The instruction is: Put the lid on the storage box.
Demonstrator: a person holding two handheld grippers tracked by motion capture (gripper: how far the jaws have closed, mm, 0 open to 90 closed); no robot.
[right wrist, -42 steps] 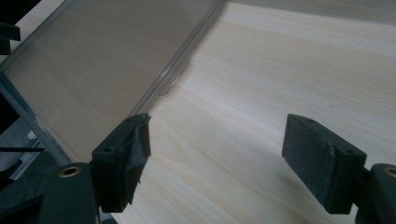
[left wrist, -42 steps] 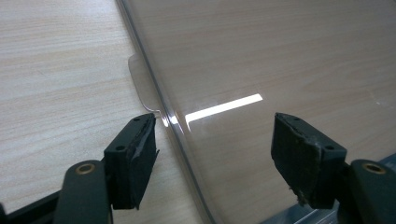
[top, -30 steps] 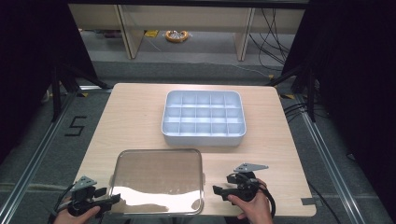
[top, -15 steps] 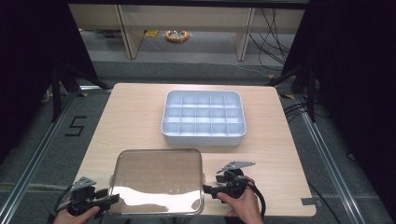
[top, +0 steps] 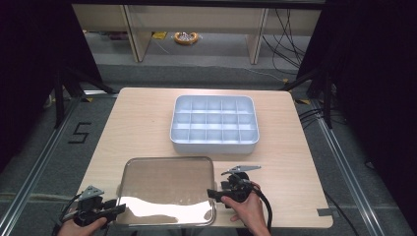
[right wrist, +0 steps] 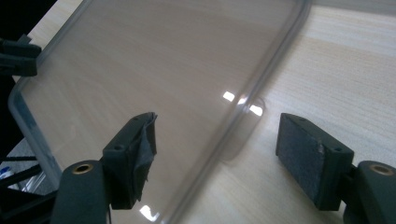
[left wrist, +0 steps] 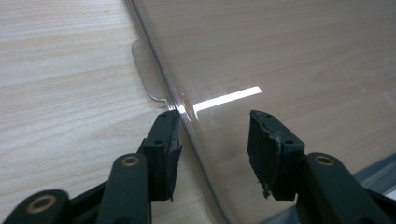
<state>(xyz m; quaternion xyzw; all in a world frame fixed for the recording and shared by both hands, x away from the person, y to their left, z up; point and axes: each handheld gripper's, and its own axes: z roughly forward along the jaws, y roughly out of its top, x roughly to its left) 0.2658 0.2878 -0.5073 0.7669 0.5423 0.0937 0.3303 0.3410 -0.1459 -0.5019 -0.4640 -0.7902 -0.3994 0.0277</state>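
A clear plastic lid (top: 167, 189) lies flat near the table's front edge. My left gripper (top: 116, 210) is open at the lid's left edge (left wrist: 187, 126), one jaw on each side of the rim, beside a small tab (left wrist: 145, 70). My right gripper (top: 212, 193) is open at the lid's right edge (right wrist: 247, 116), straddling the rim, with its left pad (right wrist: 142, 149) over the lid and its right pad (right wrist: 308, 156) over bare wood. A pale blue compartment tray (top: 214, 123) with several empty cells stands at the table's middle back.
The wooden table (top: 137, 123) has bare surface to the left and right of the tray. The lid's front corner reaches the table's front edge. Black poles and cables stand on the floor beyond both sides.
My right gripper has slid left from bare wood to the lid's right edge. The left gripper and the lid have stayed about where they were.
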